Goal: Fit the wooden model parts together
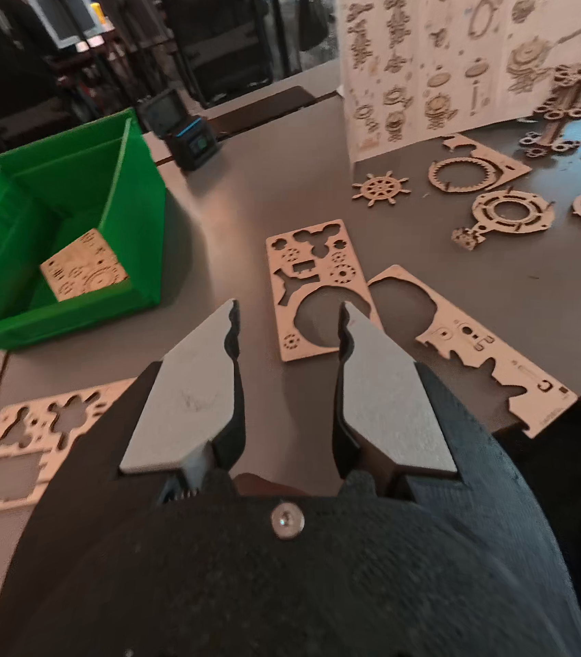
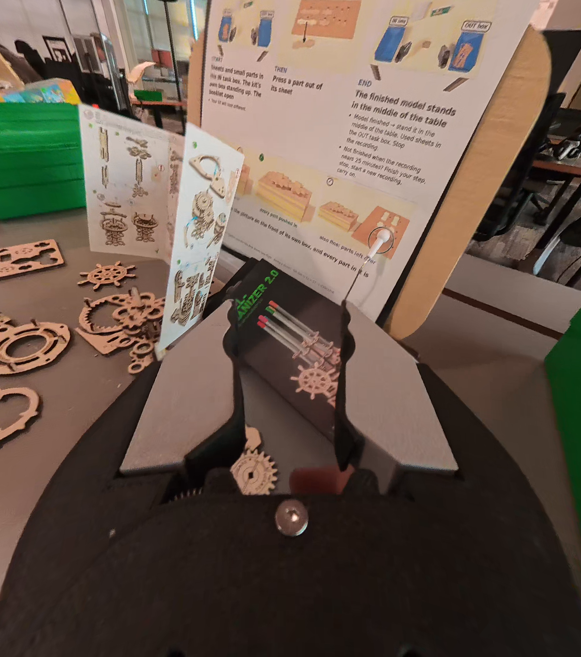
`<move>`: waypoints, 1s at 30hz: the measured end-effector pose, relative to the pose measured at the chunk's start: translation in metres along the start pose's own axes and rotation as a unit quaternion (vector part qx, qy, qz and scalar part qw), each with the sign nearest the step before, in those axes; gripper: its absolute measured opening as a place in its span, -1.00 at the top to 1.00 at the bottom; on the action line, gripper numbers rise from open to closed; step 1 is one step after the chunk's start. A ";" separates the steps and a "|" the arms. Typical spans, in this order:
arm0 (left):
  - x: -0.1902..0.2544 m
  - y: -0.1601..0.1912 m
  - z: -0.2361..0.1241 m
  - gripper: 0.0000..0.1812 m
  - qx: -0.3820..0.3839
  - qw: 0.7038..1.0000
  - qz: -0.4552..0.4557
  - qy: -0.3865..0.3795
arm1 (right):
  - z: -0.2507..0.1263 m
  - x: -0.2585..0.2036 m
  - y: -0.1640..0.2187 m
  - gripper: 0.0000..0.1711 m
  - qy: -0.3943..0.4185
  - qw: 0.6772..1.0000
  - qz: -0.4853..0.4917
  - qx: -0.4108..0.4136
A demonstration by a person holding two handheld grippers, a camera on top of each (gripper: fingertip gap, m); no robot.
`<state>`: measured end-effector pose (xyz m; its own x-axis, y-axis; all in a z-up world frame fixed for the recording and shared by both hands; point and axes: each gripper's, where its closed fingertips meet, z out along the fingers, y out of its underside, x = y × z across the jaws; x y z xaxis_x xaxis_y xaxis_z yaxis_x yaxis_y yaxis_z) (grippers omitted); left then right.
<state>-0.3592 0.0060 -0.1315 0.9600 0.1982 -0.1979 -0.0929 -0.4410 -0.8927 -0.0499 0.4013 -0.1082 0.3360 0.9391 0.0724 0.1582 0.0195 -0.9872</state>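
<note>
Left view: left gripper wide open, empty; punched sheet lies flat just ahead under the tips, long axis running away.
Right view: right gripper open, empty; gear low between its fingers, wheel far left.

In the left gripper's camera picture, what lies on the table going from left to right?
Green bin → sheet with a large round hole → ship's wheel → toothed ring → slotted ring with a stem.
</note>
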 end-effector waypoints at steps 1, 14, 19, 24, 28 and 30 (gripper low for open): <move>-0.008 0.003 -0.007 0.41 0.003 1.000 -0.012 -0.010 | -0.001 -0.004 0.004 0.36 0.000 1.000 -0.005 -0.008; -0.154 0.073 -0.139 0.45 0.059 0.946 -0.159 -0.277 | -0.012 -0.005 0.022 0.29 0.061 0.997 -0.031 -0.037; -0.156 0.101 -0.149 0.46 0.067 0.942 -0.203 -0.259 | -0.010 -0.003 0.023 0.18 0.074 0.996 -0.026 -0.037; -0.138 0.120 -0.144 0.45 0.056 0.946 -0.203 -0.246 | -0.009 0.001 0.029 0.08 0.094 0.994 -0.034 -0.042; -0.132 0.142 -0.160 0.45 0.046 0.945 -0.198 -0.256 | 0.000 -0.004 0.040 0.01 0.079 0.995 -0.032 -0.056; -0.124 0.158 -0.166 0.47 0.053 0.942 -0.227 -0.243 | 0.004 -0.009 0.044 -0.04 0.060 0.996 -0.018 -0.065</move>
<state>-0.4487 -0.2330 -0.1808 0.6754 0.7335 0.0757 0.2480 -0.1293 -0.9601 -0.0501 0.3954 -0.1530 0.4353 0.8907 0.1309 0.2888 -0.0004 -0.9574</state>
